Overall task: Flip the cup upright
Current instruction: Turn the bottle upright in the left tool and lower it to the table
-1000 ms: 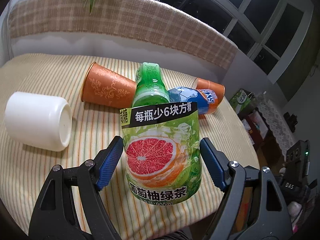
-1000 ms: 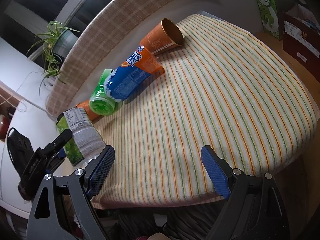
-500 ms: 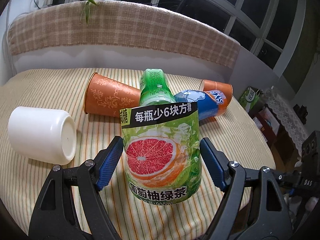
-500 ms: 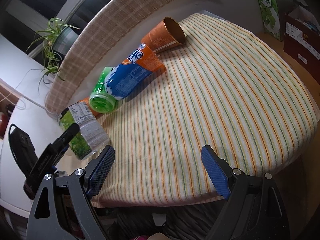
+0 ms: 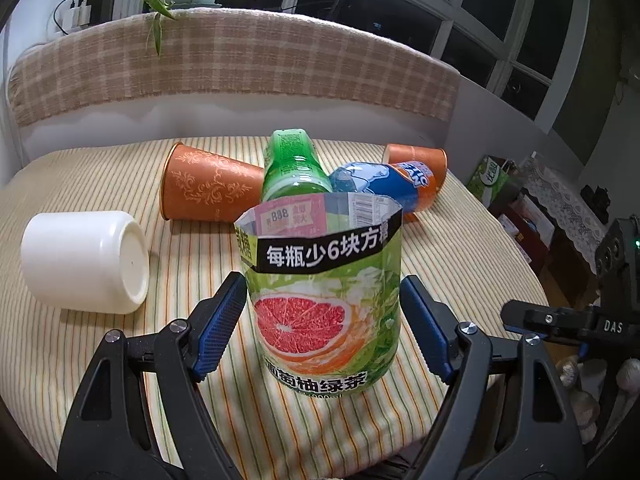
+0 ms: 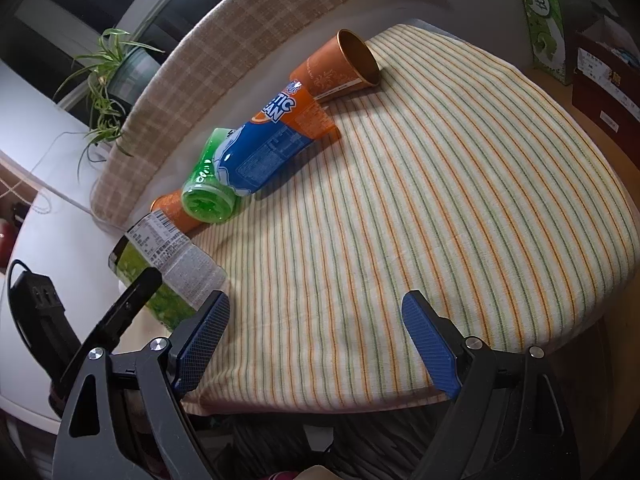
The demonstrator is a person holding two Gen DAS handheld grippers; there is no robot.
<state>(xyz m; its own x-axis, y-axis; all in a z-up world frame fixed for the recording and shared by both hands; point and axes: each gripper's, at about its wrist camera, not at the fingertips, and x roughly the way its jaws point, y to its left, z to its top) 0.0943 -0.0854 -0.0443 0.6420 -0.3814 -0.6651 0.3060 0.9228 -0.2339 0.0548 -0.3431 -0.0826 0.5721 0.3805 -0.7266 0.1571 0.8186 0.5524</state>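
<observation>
**Between the left tool's pads: the grapefruit cup, upright**

On the striped surface (image 5: pixel 100 344), the green grapefruit cup (image 5: pixel 324 300) stands upright, open end up, between the left tool (image 5: pixel 322 320). Its blue pads (image 5: pixel 220 320) are spread, flanking the cup; contact is unclear. Behind lie an orange cup (image 5: pixel 204 188), a green cup (image 5: pixel 294 164) and a blue-orange cup (image 5: pixel 396 186), all on their sides. A white cup (image 5: pixel 84 262) lies left. The right tool (image 6: pixel 316 344) hangs spread over bare cloth near the surface's edge, holding nothing.
</observation>
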